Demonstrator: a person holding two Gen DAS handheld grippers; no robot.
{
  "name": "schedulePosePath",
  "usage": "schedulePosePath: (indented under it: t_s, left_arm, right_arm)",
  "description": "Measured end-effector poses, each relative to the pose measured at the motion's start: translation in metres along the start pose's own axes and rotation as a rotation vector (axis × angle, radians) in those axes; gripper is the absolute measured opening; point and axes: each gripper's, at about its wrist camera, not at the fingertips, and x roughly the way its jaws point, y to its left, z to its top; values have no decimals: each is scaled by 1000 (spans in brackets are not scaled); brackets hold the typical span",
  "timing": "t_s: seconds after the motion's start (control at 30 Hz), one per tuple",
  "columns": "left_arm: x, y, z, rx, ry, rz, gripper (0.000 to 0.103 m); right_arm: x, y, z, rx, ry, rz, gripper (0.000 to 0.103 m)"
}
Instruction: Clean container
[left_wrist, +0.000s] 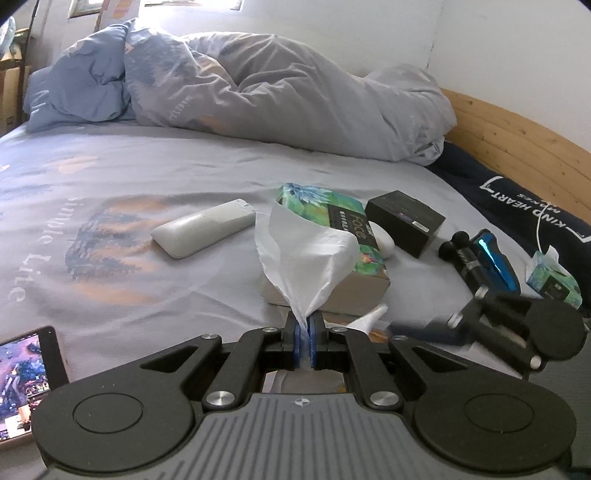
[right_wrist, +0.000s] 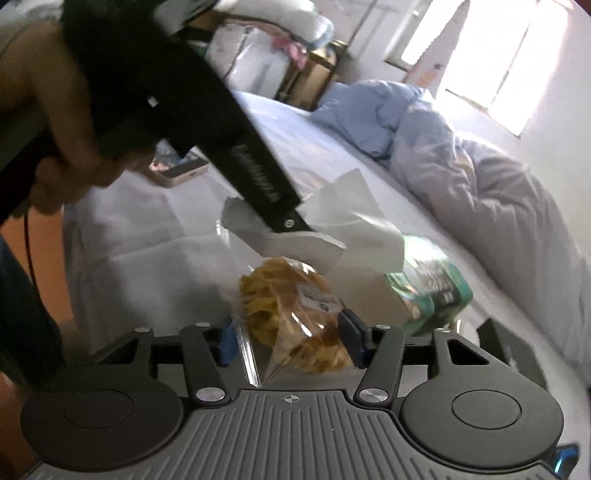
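Observation:
My left gripper (left_wrist: 305, 334) is shut on a white tissue (left_wrist: 306, 254) that stands up from its blue pads, in front of the green floral tissue box (left_wrist: 332, 236) on the bed. In the right wrist view the left gripper (right_wrist: 295, 221) reaches in from the upper left with the tissue (right_wrist: 354, 218) above the tissue box (right_wrist: 428, 291). My right gripper (right_wrist: 291, 339) holds a clear plastic container of yellow-brown snacks (right_wrist: 295, 314) between its blue pads. The right gripper also shows in the left wrist view (left_wrist: 517, 328), low right.
On the bed lie a grey remote (left_wrist: 207, 230), a black box (left_wrist: 406, 219), a black and blue tool (left_wrist: 480, 258), a small tissue pack (left_wrist: 554, 282) and a phone (left_wrist: 26, 376). A rumpled duvet (left_wrist: 288, 99) lies behind. A wooden bed frame (left_wrist: 517, 136) runs along the right.

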Motion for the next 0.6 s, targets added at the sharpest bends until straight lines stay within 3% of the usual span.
schedulePosePath:
  t_s: [0.5, 0.6]
  left_arm:
    - [-5, 13, 0, -11, 1, -5, 9]
    - [-9, 16, 0, -9, -8, -3, 9]
  right_arm:
    - [23, 24, 12, -124, 16, -30, 52]
    - [24, 13, 17, -30, 8, 3, 52]
